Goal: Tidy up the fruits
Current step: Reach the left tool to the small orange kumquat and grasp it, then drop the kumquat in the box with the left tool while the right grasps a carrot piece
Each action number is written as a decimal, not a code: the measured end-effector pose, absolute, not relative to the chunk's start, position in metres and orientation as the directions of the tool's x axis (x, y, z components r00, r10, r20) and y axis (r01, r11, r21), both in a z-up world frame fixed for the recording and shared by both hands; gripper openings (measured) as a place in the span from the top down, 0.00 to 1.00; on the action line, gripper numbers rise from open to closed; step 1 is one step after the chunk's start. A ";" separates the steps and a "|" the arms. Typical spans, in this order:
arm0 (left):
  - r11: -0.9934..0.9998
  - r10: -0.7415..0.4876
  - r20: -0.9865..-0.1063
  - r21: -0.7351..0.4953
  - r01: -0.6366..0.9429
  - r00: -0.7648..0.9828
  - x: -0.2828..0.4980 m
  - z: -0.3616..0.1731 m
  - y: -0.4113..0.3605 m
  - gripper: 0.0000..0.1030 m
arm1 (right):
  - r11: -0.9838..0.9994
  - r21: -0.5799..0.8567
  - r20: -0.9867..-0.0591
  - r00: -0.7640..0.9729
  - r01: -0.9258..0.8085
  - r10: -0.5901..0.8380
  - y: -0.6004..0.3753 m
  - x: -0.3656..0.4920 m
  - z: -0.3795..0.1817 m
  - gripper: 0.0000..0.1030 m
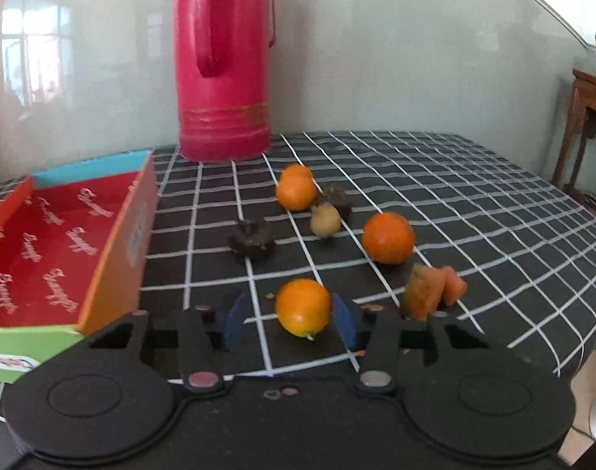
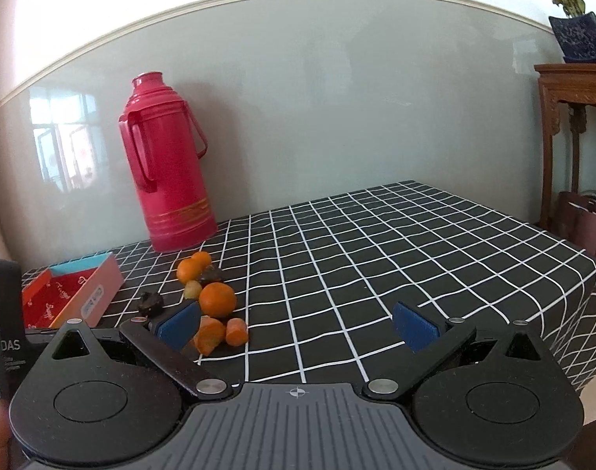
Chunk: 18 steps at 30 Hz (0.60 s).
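Observation:
My left gripper [image 1: 290, 319] is open low over the table, with a small orange [image 1: 302, 306] between its blue pads, nearer the right pad. Beyond it lie another orange [image 1: 388, 238], two oranges together [image 1: 296, 192], a yellowish fruit [image 1: 325, 220], two dark fruits [image 1: 252, 239], and orange peel-like pieces [image 1: 433, 289]. The open red-lined box [image 1: 43, 235] stands at the left. My right gripper [image 2: 298, 323] is open and empty above the tablecloth, right of the fruit cluster [image 2: 217, 299]. The box also shows in the right wrist view [image 2: 74, 293].
A tall red thermos [image 1: 223, 58] stands at the back by the wall; it also shows in the right wrist view [image 2: 164, 172]. The black checked tablecloth [image 2: 376, 254] covers the table. A wooden stand [image 2: 572, 117] with a potted plant is at the right.

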State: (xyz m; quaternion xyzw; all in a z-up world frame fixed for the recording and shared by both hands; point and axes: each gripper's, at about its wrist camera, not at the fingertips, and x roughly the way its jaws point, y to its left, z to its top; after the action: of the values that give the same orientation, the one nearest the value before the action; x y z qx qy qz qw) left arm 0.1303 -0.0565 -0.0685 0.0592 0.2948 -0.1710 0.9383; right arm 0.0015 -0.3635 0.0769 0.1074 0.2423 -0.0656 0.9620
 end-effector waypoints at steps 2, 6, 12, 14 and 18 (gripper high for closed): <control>0.933 -0.297 -0.588 -0.010 0.359 0.753 0.132 -0.074 -0.056 0.75 | 0.968 0.178 -0.487 0.871 0.175 -0.068 -0.362 0.003 0.076 0.00; 0.937 -0.306 -0.575 -0.039 0.348 0.759 0.134 -0.073 -0.052 0.79 | 0.968 0.175 -0.489 0.869 0.178 -0.072 -0.361 0.004 0.075 0.00; 0.953 -0.256 -0.485 0.016 0.301 0.836 0.125 -0.056 -0.047 0.79 | 0.970 0.176 -0.503 0.862 0.170 -0.060 -0.358 0.006 0.072 0.00; 0.967 -0.216 -0.436 0.032 0.254 0.874 0.120 -0.045 -0.038 0.79 | 0.971 0.172 -0.508 0.860 0.165 -0.056 -0.355 0.008 0.071 0.00; 0.997 -0.046 -0.380 0.039 0.065 0.924 0.120 -0.028 -0.005 0.79 | 0.975 0.168 -0.521 0.853 0.146 -0.038 -0.348 0.012 0.067 0.00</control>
State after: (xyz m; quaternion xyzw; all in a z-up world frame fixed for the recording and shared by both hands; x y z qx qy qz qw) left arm 0.1199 -0.0053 -0.0282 0.0254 0.1930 -0.0284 0.9805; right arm 0.0119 -0.3484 0.0669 0.1012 0.2671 -0.0480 0.9571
